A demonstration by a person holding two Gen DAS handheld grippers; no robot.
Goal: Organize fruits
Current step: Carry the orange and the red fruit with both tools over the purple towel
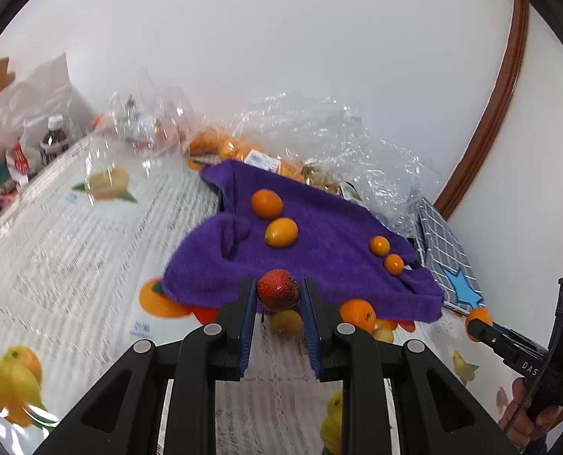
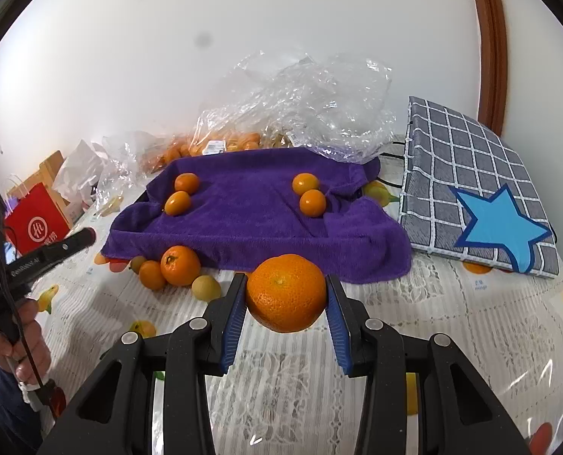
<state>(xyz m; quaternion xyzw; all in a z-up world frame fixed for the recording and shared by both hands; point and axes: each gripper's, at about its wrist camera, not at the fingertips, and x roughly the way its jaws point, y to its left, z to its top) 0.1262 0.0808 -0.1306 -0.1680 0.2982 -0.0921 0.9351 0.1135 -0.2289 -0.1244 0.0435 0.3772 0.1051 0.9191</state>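
Right tool [image 2: 286, 295] grips a dimpled round orange [image 2: 286, 292]; left tool [image 1: 278, 292] pinches a speckled red fruit [image 1: 278, 290].

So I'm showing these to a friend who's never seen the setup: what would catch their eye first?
Probably the purple towel spread mid-table with two pairs of small orange fruits on it. Next, the fruit in each gripper: a big mandarin in the right gripper, a red fruit in the left gripper. A star-patched checked bag lies on the right.

Black gripper [image 2: 286, 295] frame with blue ribbed pads [image 2: 231, 326] and silver screws.
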